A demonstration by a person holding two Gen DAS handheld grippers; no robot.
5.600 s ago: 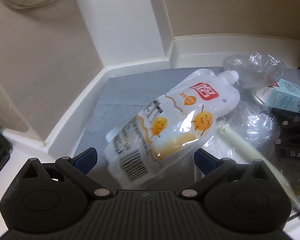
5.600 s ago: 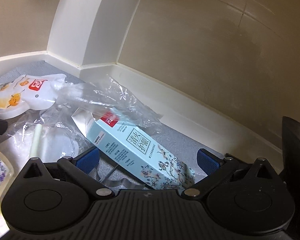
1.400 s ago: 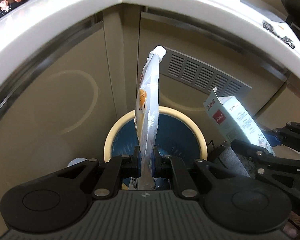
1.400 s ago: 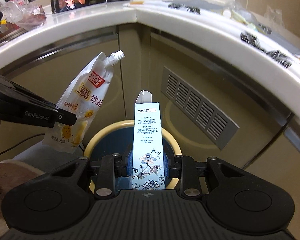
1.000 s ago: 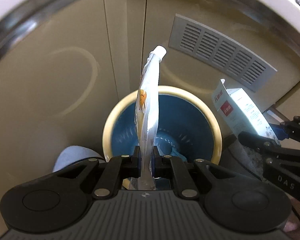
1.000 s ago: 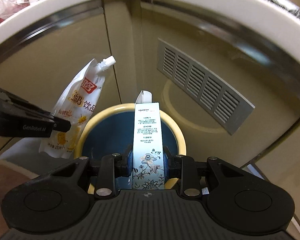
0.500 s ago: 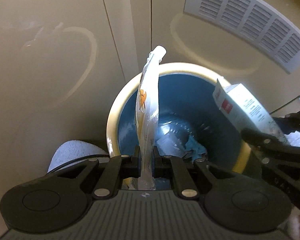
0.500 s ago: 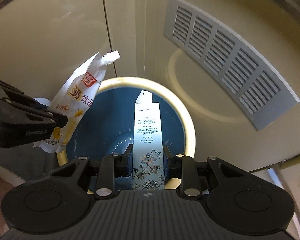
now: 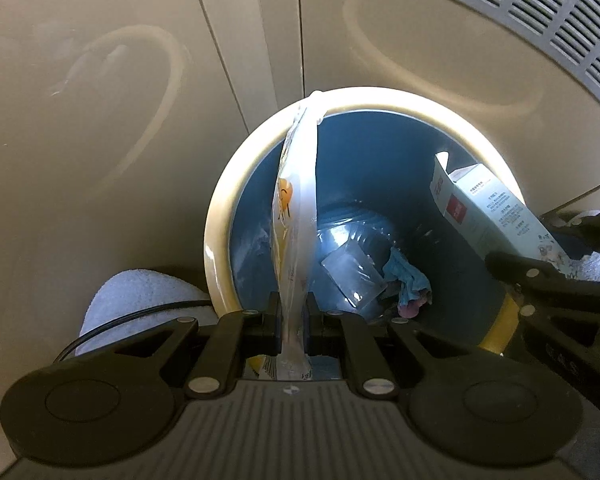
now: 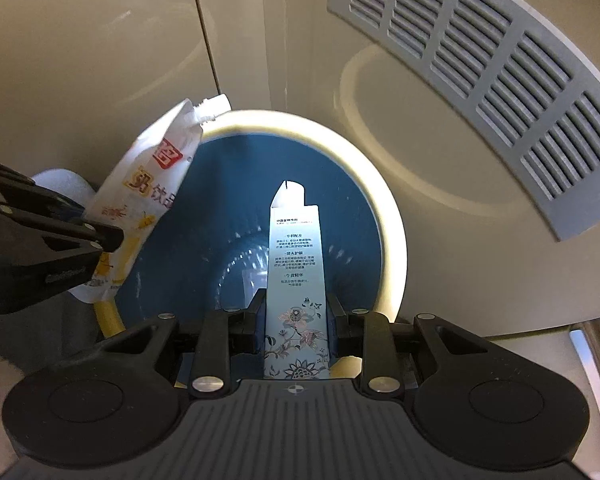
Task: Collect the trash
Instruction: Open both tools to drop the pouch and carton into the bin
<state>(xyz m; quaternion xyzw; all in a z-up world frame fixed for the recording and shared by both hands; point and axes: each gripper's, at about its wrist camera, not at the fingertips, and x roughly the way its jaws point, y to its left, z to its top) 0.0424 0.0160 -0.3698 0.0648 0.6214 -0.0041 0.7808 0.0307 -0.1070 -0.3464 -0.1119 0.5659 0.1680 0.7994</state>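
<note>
Pouch (image 9: 296, 216), a spouted drink pack, is pinched upright in the left gripper (image 9: 294, 320) over the bin's left rim (image 9: 220, 216); its red logo and yellow characters are only partly legible. Carton (image 10: 296, 276), with Chinese text and flowers, is clamped in the right gripper (image 10: 296, 328) above the blue bin. Best to bring the pouch further inside the rim before spreading either gripper.

Glossy plastic pouch (image 9: 296, 216), matt printed cardboard carton (image 10: 296, 280), smooth blue plastic bin (image 9: 220, 216).
</note>
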